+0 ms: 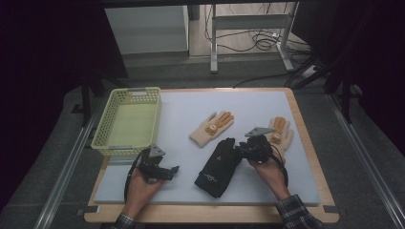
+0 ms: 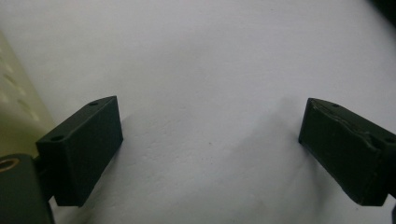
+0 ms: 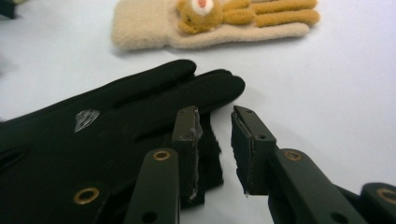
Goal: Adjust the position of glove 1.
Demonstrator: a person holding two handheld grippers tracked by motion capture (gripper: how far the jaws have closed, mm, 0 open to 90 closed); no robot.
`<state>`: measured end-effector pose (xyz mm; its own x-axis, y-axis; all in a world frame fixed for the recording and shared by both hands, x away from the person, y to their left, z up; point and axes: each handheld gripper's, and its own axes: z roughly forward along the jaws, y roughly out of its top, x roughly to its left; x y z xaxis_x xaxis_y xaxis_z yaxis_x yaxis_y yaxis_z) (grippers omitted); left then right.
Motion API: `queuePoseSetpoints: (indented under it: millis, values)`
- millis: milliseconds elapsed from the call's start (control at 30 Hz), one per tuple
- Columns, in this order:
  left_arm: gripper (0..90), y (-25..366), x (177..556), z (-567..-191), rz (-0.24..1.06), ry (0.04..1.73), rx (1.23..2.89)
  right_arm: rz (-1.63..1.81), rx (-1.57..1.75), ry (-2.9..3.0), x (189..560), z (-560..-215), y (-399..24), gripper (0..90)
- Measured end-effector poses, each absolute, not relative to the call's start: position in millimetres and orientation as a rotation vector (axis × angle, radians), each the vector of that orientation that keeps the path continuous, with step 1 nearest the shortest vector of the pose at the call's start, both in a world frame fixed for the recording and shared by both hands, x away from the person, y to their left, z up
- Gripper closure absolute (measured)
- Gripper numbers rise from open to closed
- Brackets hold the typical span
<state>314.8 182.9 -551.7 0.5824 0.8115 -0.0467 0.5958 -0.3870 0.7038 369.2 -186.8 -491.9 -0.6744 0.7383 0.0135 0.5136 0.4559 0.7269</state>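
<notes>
My right gripper [image 3: 215, 149] has its fingers narrowly parted, nothing pinched, the black glove [image 3: 107, 126] just left of them on the tabletop [image 3: 327, 93]. I'd straddle its edge before closing. Left gripper [image 2: 210, 154] fingers rest wide, empty.
</notes>
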Motion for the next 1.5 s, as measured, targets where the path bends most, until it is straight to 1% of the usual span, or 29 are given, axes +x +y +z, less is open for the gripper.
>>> queuePoseSetpoints:
  millis: [67,200,267,400,600,800,967,1200,1500]
  values:
    - [6.2,182.9,314.8,-551.7,0.401,1.115,2.121,1.057,1.066,2.401,357.4,-490.2,-194.7,72.8]
    - [6.2,182.8,314.8,-551.7,0.401,1.115,2.12,1.047,1.08,2.418,338.4,-499.1,-206.7,84.4]
    - [6.2,182.8,314.8,-551.7,0.401,1.115,2.12,1.045,1.09,2.432,334.4,-506.7,-210.1,85.5]
    - [6.2,182.8,314.7,-551.7,0.402,1.115,2.12,1.054,1.082,2.461,332.6,-523.4,-206.0,85.5]
    - [6.2,182.8,314.7,-551.7,0.402,1.115,2.12,1.058,1.038,2.484,333.2,-526.3,-192.9,85.1]
    - [6.2,182.8,314.8,-551.8,0.402,1.115,2.12,1.085,0.966,2.568,308.0,-526.2,-189.0,84.9]
    - [6.2,182.9,314.9,-551.7,0.4,1.115,2.121,1.123,0.893,2.605,292.2,-528.9,-177.3,85.0]
    - [6.1,183.0,315.2,-551.4,0.397,1.114,2.124,1.17,0.884,2.615,293.5,-532.0,-162.7,85.1]
    - [6.4,189.5,317.0,-550.8,0.374,1.041,2.165,1.193,0.837,2.61,303.2,-535.7,-131.8,85.2]
